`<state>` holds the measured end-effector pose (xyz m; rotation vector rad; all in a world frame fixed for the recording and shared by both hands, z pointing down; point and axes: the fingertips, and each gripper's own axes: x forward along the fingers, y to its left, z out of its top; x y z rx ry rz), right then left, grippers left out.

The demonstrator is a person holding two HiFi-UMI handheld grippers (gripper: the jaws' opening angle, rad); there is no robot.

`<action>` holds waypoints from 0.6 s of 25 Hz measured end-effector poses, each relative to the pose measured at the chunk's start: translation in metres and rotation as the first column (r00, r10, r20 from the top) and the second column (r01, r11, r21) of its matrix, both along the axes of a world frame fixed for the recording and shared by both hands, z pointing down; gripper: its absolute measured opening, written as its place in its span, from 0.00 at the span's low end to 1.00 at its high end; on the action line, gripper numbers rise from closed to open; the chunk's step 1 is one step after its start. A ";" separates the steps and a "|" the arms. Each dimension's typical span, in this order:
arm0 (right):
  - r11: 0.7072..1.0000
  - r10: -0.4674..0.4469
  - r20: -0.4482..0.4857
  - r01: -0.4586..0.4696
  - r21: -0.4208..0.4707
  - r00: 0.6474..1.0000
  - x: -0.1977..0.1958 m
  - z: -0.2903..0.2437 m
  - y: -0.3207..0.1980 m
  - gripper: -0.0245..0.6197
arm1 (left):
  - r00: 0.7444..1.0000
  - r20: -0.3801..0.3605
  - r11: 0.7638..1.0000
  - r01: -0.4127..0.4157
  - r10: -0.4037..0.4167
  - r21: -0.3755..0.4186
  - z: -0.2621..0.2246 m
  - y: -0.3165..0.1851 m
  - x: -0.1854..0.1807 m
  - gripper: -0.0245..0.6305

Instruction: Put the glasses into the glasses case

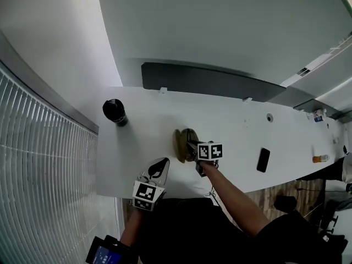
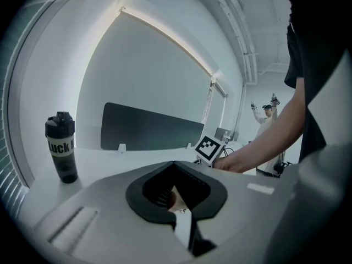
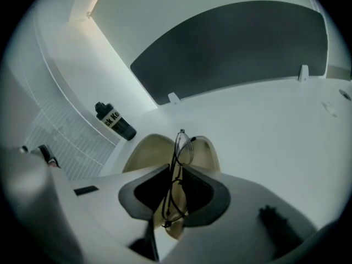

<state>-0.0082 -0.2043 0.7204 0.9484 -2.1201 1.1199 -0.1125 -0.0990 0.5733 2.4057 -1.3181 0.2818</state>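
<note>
The right gripper (image 3: 175, 196) pinches the glasses (image 3: 184, 149) over the open glasses case (image 3: 144, 154); the left gripper (image 2: 176, 196) seems open and empty. Next, lower them inside and release

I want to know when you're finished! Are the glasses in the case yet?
Not yet. Done: the case lies open on the table, and the glasses are off the table. In hand: the right gripper is holding the glasses by the open case. Left to do: lower them in, let go, and probably close the case.
</note>
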 end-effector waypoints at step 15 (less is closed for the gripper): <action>0.999 -0.017 -0.118 0.013 -0.035 0.993 0.014 0.022 0.001 0.17 | 0.998 0.009 0.998 -0.058 0.058 -0.036 0.012 -0.009 0.014 0.05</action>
